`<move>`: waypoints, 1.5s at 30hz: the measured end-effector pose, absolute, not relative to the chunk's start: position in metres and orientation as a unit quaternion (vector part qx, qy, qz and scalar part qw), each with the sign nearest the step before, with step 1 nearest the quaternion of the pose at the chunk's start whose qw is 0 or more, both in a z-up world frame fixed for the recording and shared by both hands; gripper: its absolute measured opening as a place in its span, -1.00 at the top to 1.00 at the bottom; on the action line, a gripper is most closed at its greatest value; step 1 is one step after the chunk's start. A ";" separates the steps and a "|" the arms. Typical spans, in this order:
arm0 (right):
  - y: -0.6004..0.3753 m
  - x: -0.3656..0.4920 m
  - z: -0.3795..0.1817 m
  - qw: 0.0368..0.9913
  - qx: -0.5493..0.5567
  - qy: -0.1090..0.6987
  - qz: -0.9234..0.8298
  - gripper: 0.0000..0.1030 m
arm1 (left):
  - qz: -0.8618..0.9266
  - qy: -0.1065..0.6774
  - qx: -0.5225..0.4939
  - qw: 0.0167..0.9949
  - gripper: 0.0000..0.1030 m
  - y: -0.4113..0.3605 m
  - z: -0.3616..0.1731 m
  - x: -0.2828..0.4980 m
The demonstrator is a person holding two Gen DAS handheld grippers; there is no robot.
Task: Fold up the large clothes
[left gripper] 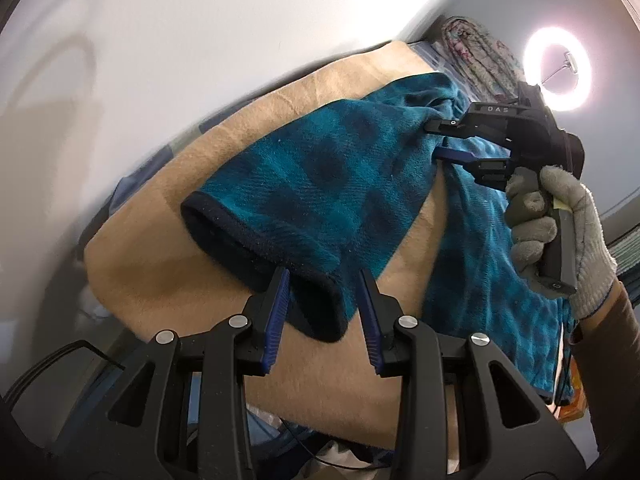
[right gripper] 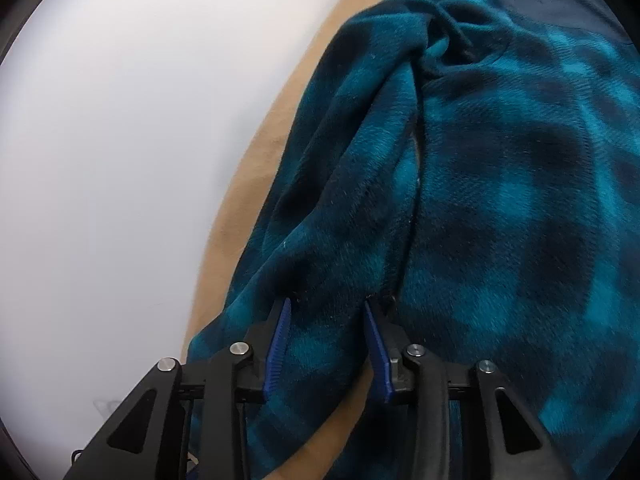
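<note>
You're working in what looks like a bedroom at home, fitted out for recording. A tan blanket [left gripper: 132, 248] covers the surface across the middle of the left wrist view, with a blue checked sheet [left gripper: 136, 176] peeking out along its left edge — bedding, by the look of it. At the upper right, a folded floral quilt [left gripper: 476, 56] sits against the plain white wall [left gripper: 200, 20], and just beside it a lit ring light [left gripper: 558, 70] glows — the one studio touch. The teal plaid fleece garment [right gripper: 500, 200] you're handling suits a household too.
</note>
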State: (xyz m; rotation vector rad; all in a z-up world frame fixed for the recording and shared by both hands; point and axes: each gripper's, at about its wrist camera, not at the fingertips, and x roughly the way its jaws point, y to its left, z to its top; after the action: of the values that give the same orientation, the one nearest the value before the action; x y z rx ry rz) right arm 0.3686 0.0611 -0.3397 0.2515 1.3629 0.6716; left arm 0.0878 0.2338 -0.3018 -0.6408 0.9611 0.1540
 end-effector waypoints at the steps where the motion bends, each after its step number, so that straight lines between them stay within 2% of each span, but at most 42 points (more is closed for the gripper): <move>1: 0.063 0.369 -0.338 0.718 0.113 0.616 0.304 0.29 | 0.074 0.449 -0.309 0.835 0.41 0.235 -0.303 0.088; 2: 0.064 0.369 -0.337 0.718 0.108 0.617 0.303 0.31 | 0.076 0.446 -0.310 0.836 0.56 0.237 -0.303 0.088; 3: 0.065 0.370 -0.336 0.718 0.104 0.618 0.303 0.33 | 0.078 0.444 -0.308 0.838 0.82 0.237 -0.302 0.087; 6: 0.073 0.385 -0.336 0.720 0.100 0.616 0.304 0.31 | 0.077 0.429 -0.293 0.851 0.91 0.234 -0.294 0.085; 8: 0.075 0.393 -0.331 0.726 0.096 0.615 0.293 0.21 | 0.077 0.418 -0.285 0.859 0.93 0.231 -0.287 0.083; 10: 0.079 0.398 -0.332 0.727 0.093 0.615 0.291 0.26 | 0.073 0.407 -0.284 0.865 0.94 0.230 -0.279 0.081; 11: 0.083 0.400 -0.332 0.725 0.089 0.617 0.291 0.55 | 0.074 0.402 -0.280 0.868 0.94 0.229 -0.276 0.078; 12: 0.086 0.400 -0.332 0.724 0.084 0.619 0.292 0.71 | 0.077 0.396 -0.274 0.873 0.94 0.229 -0.271 0.076; 13: 0.087 0.400 -0.329 0.724 0.078 0.622 0.289 0.86 | 0.080 0.390 -0.266 0.878 0.94 0.228 -0.266 0.073; 14: 0.091 0.401 -0.327 0.725 0.076 0.620 0.291 0.90 | 0.081 0.386 -0.262 0.881 0.94 0.228 -0.262 0.070; 20: 0.064 0.396 -0.292 0.722 0.112 0.598 0.330 0.93 | 0.057 0.377 -0.217 0.898 0.94 0.210 -0.249 0.051; 25: 0.052 0.399 -0.321 0.716 0.106 0.622 0.299 0.93 | -0.025 0.449 -0.191 0.873 0.94 0.166 -0.276 0.055; 27: 0.044 0.397 -0.326 0.715 0.115 0.620 0.302 0.93 | -0.043 0.452 -0.201 0.868 0.93 0.165 -0.273 0.051; 29: 0.041 0.398 -0.323 0.714 0.116 0.619 0.305 0.93 | -0.034 0.439 -0.202 0.875 0.73 0.170 -0.263 0.045; 31: 0.038 0.396 -0.312 0.725 0.084 0.611 0.308 0.93 | -0.008 0.420 -0.220 0.881 0.01 0.189 -0.255 0.040; 32: 0.040 0.395 -0.311 0.727 0.077 0.608 0.310 0.93 | 0.002 0.413 -0.232 0.881 -0.09 0.195 -0.254 0.039; 38: 0.051 0.385 -0.314 0.732 0.061 0.600 0.317 0.93 | 0.071 0.410 -0.344 0.842 -0.11 0.258 -0.282 0.058; 42: 0.049 0.383 -0.312 0.732 0.061 0.599 0.319 0.93 | 0.095 0.419 -0.389 0.815 -0.11 0.270 -0.309 0.078; 43: 0.048 0.380 -0.317 0.731 0.065 0.599 0.320 0.93 | 0.095 0.424 -0.391 0.812 0.18 0.268 -0.315 0.084; 45: 0.047 0.382 -0.317 0.729 0.074 0.598 0.323 0.93 | 0.099 0.439 -0.371 0.812 0.96 0.259 -0.321 0.095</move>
State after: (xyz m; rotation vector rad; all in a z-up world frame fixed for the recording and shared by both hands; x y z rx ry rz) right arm 0.3823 0.0466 -0.3169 0.1624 1.3176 0.7119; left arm 0.0949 0.2587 -0.3211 -0.7932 0.9382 0.2111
